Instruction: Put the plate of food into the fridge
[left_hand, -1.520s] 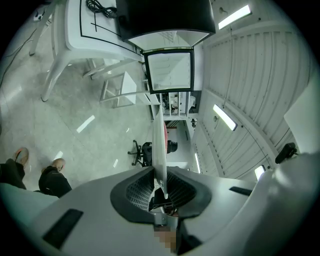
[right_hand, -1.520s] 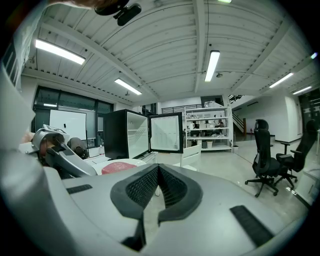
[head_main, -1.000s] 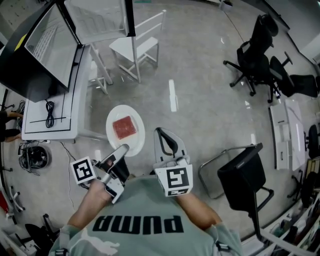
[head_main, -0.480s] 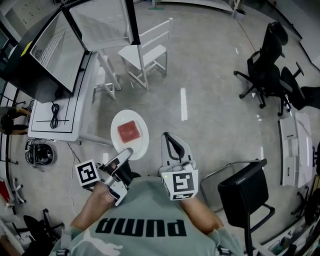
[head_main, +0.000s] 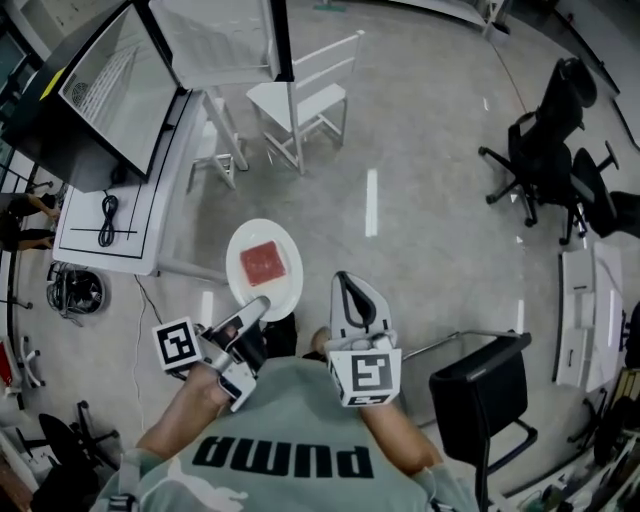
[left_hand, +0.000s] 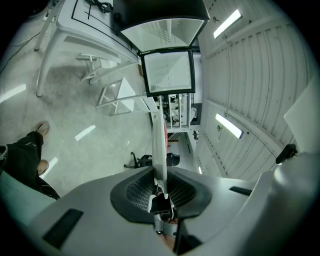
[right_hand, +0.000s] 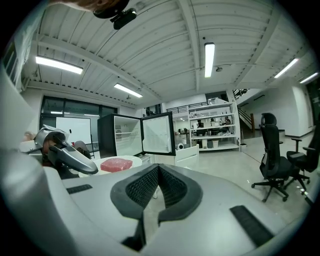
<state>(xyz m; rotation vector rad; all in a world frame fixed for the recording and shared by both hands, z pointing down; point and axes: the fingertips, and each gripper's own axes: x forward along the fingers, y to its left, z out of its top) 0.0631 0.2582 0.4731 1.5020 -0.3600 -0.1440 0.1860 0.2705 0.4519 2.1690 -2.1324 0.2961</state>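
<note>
One white chair (head_main: 298, 102) stands by the fridge (head_main: 100, 100).

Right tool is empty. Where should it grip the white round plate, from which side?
Likely the bare right rim of the white round plate, coming level from the right: red food block sits centred, rim is thin, left tool pinches the near edge.

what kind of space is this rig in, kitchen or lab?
Likely an open lab or workshop hall, not a kitchen: office chairs on a bare polished floor, storage shelving, strip lights on a ribbed ceiling.
</note>
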